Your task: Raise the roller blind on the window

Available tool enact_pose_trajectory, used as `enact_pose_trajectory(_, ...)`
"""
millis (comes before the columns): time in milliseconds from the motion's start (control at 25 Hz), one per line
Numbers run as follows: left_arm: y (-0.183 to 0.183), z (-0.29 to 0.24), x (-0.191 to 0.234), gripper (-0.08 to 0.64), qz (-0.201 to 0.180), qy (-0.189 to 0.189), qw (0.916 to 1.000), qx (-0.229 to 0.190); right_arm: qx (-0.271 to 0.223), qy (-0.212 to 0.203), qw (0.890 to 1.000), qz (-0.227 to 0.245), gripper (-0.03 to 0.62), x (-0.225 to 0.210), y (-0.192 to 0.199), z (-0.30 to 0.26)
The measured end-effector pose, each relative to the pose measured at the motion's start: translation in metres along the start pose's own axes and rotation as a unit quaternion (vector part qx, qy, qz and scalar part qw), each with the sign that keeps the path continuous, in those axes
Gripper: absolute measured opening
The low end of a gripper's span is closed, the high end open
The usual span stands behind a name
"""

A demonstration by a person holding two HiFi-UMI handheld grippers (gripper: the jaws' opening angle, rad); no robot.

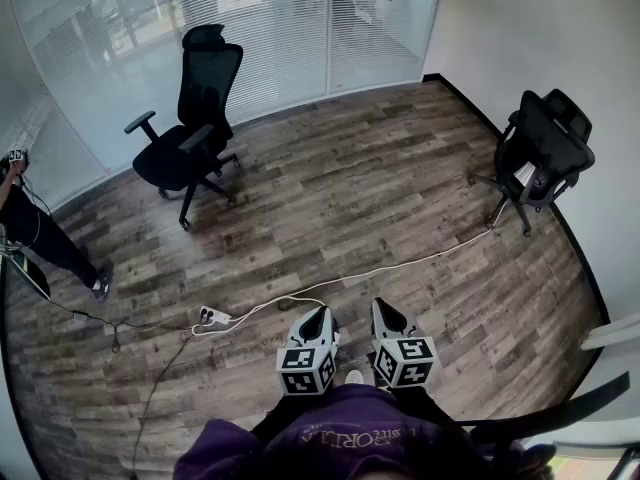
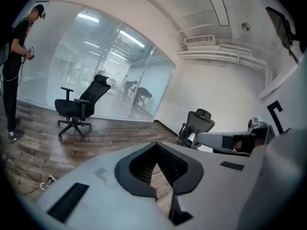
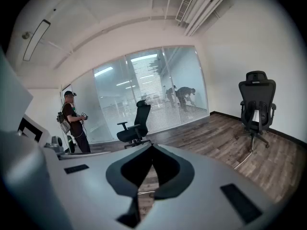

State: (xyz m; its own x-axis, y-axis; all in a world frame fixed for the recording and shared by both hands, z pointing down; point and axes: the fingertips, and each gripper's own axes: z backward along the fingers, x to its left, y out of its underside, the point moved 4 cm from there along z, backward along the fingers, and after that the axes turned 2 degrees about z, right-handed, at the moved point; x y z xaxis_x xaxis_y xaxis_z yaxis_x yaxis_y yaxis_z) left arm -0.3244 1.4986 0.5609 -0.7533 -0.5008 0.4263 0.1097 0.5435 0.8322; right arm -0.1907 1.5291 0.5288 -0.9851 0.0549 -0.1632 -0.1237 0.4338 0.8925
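My two grippers are held low in front of my body, side by side over the wooden floor. The left gripper (image 1: pixel 322 313) (image 2: pixel 156 145) is shut, its dark jaws meeting at the tip with nothing between them. Just to its right, the right gripper (image 1: pixel 380 306) (image 3: pixel 152 145) is likewise shut and empty. Both point ahead and a little downward into the room. A curved glass wall (image 1: pixel 290 28) with slatted blinds behind it runs along the far side. No roller blind can be made out in any view.
A black office chair (image 1: pixel 190 118) stands near the glass wall, and a second one (image 1: pixel 545 153) by the white wall at right. A white cable (image 1: pixel 400 266) crosses the floor to a power strip (image 1: pixel 213 317). A person (image 1: pixel 40 233) stands at far left.
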Motion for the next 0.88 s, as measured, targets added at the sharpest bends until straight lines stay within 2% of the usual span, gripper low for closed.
enact_pose_trajectory(480, -0.008, -0.003, 0.025, 0.0, 0.006, 0.004, 1.0, 0.003, 0.004, 0.013, 1.0, 0.0, -0.002, 0.013, -0.001, -0.019)
enact_pose_trajectory(880, -0.002, -0.019, 0.051, 0.0, 0.015, -0.002, 0.9996, 0.025, 0.01, 0.056, 0.998, -0.025, -0.002, -0.006, 0.002, -0.043)
